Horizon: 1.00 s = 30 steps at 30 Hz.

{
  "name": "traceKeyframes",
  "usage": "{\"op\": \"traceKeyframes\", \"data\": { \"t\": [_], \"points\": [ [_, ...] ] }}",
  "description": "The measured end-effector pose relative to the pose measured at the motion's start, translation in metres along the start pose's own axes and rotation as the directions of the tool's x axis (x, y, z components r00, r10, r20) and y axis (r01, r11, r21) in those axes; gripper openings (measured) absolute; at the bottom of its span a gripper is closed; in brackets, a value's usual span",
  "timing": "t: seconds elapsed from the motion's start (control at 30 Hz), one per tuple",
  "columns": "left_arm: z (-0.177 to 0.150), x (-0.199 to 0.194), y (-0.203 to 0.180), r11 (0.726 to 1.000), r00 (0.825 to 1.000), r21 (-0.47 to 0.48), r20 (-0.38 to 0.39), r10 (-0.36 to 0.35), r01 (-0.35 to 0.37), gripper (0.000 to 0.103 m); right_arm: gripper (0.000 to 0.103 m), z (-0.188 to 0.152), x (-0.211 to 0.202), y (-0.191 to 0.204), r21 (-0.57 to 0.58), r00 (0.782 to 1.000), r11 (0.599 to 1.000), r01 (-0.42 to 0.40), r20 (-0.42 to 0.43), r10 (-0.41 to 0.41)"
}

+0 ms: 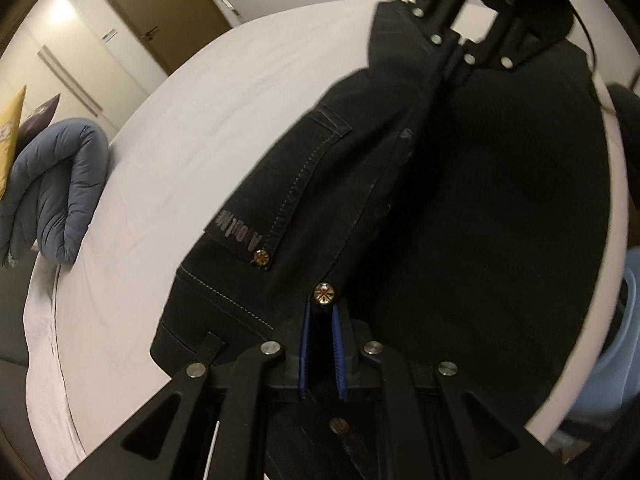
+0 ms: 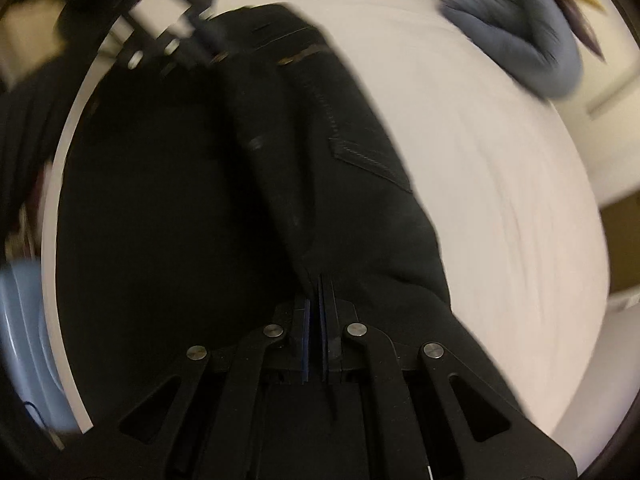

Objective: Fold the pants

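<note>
From the left wrist, the pants [image 1: 360, 184] were seen as a black mass over the white bed [image 1: 180, 128], stretching away from the fingers toward the far right. The waistband edge, with a brass button [image 1: 324, 293], was held just at the tips of the left gripper [image 1: 322, 320]. Its blue pads [image 1: 306, 340] were nearly together, with dark cloth pinched between them. At the far end of the same edge, the right gripper [image 1: 460, 52] was seen gripping the cloth too. A blue duvet [image 1: 56, 184] lay at the left, well apart.

From the right wrist, which was blurred, the pants [image 2: 340, 160] ran from the fingers to the far left, where the left gripper [image 2: 176, 44] was holding the other end. The right gripper [image 2: 320, 292] was closed almost fully on a fold of the cloth. The long axis of the held edge was thus stretched between the two grippers, and neither hand seemed nearer to the bed. The edge probably had to be laid down flat next.
</note>
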State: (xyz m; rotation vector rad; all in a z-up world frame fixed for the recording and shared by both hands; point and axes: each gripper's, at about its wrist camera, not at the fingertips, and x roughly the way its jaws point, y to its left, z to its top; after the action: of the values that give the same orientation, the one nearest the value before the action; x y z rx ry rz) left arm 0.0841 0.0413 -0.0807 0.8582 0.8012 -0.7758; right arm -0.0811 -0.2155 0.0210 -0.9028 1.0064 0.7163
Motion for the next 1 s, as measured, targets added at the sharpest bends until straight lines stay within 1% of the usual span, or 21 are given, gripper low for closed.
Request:
{"op": "traceKeyframes", "data": {
  "t": [0.03, 0.1, 0.13, 0.17, 0.2, 0.23, 0.33, 0.4, 0.43, 0.5, 0.63, 0.77, 0.93, 0.97, 1.0],
  "points": [
    [-0.002, -0.003, -0.004, 1.0, 1.0, 0.016, -0.001, 0.003, -0.003, 0.002, 0.002, 0.007, 0.001, 0.004, -0.021, 1.0, 1.0, 0.003, -0.007, -0.003],
    [-0.007, -0.007, -0.009, 0.999, 1.0, 0.042, 0.0, 0.011, -0.011, 0.002, 0.002, 0.006, 0.0, 0.015, -0.077, 0.999, 0.997, 0.025, -0.025, -0.027],
    [-0.009, -0.01, -0.013, 0.998, 1.0, 0.057, 0.006, 0.012, -0.012, 0.002, 0.002, -0.001, -0.003, 0.007, -0.094, 0.999, 0.995, 0.03, -0.026, -0.032],
    [-0.011, -0.013, -0.016, 0.998, 1.0, 0.064, 0.009, 0.01, -0.011, 0.002, 0.002, 0.0, -0.002, 0.014, -0.129, 0.999, 0.991, 0.041, -0.025, -0.044],
    [-0.012, -0.016, -0.018, 0.998, 1.0, 0.069, 0.009, 0.007, -0.008, 0.002, 0.002, 0.001, -0.004, 0.024, -0.169, 0.998, 0.984, 0.059, -0.026, -0.064],
    [-0.014, -0.018, -0.022, 0.997, 1.0, 0.078, 0.01, 0.005, -0.005, 0.002, 0.002, 0.019, 0.003, 0.034, -0.194, 0.996, 0.978, 0.073, -0.025, -0.08],
    [-0.022, -0.018, -0.031, 0.993, 1.0, 0.117, -0.001, 0.001, -0.001, 0.002, 0.002, 0.015, -0.005, 0.065, -0.31, 0.987, 0.94, 0.146, -0.013, -0.158],
    [-0.028, -0.018, -0.037, 0.99, 1.0, 0.14, -0.012, -0.004, 0.005, 0.002, 0.002, 0.017, -0.003, 0.089, -0.353, 0.985, 0.922, 0.161, -0.007, -0.175],
    [-0.032, -0.018, -0.04, 0.989, 1.0, 0.146, -0.019, -0.009, 0.012, 0.002, 0.002, 0.013, -0.004, 0.102, -0.372, 0.984, 0.914, 0.165, -0.006, -0.18],
    [-0.038, -0.017, -0.043, 0.988, 0.999, 0.155, -0.031, -0.015, 0.019, 0.002, 0.002, 0.014, 0.0, 0.125, -0.405, 0.984, 0.901, 0.159, -0.006, -0.176],
    [-0.043, -0.017, -0.039, 0.986, 0.999, 0.164, -0.046, -0.029, 0.036, 0.002, 0.002, 0.011, 0.012, 0.148, -0.429, 0.985, 0.891, 0.153, -0.006, -0.172],
    [-0.045, -0.017, -0.036, 0.981, 0.998, 0.187, -0.061, -0.032, 0.043, 0.002, 0.002, 0.014, 0.027, 0.157, -0.399, 0.987, 0.905, 0.146, 0.0, -0.159],
    [-0.049, -0.019, -0.04, 0.98, 0.997, 0.191, -0.068, -0.039, 0.051, 0.002, 0.002, 0.019, 0.029, 0.162, -0.385, 0.987, 0.91, 0.154, 0.009, -0.163],
    [-0.049, -0.019, -0.04, 0.981, 0.997, 0.187, -0.07, -0.041, 0.053, 0.002, 0.002, 0.013, 0.023, 0.151, -0.381, 0.987, 0.912, 0.154, 0.008, -0.163],
    [-0.049, -0.019, -0.04, 0.981, 0.996, 0.185, -0.072, -0.044, 0.056, 0.002, 0.002, 0.015, 0.025, 0.153, -0.376, 0.986, 0.913, 0.157, 0.006, -0.167]
  ]
}}
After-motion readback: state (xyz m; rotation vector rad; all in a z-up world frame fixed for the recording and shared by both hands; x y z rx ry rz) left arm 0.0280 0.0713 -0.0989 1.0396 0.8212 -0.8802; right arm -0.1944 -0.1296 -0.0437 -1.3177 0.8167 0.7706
